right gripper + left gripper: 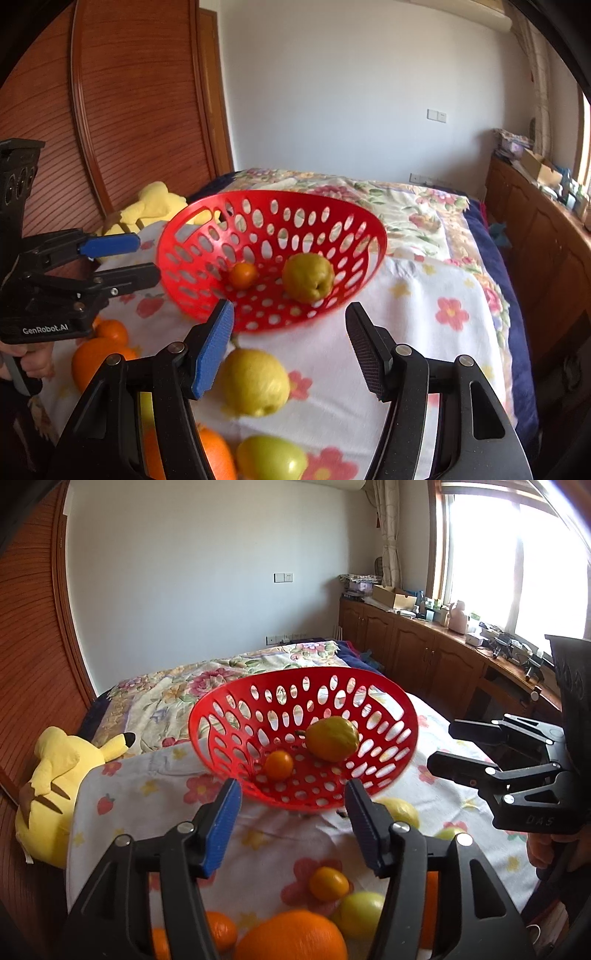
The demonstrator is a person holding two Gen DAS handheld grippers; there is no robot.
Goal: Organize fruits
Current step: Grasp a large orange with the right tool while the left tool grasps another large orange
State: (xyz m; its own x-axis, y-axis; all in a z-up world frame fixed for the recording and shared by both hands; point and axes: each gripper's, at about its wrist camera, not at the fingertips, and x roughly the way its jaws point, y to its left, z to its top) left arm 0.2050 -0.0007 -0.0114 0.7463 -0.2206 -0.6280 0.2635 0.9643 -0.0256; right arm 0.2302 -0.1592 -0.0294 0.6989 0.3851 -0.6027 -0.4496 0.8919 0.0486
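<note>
Over on the left, oranges (98, 360) wait loose on the cloth (424, 332) under the left gripper (291, 823), its jaws apart and gripping nothing. Centre stage, the red basket (388, 698) holds only a small orange (279, 764) and a yellow quince (332, 744). On the right, the right gripper (290, 354) hangs released above another quince (255, 382) and a green fruit (271, 458), so most sorting remains, I reckon.

Each camera sits behind its own fingers, angled downward and close over the bed. Both views share the red basket (303, 738) (271, 258) just beyond the fingertips. The left view faces the window side, the right view the wooden wardrobe (140, 107).
</note>
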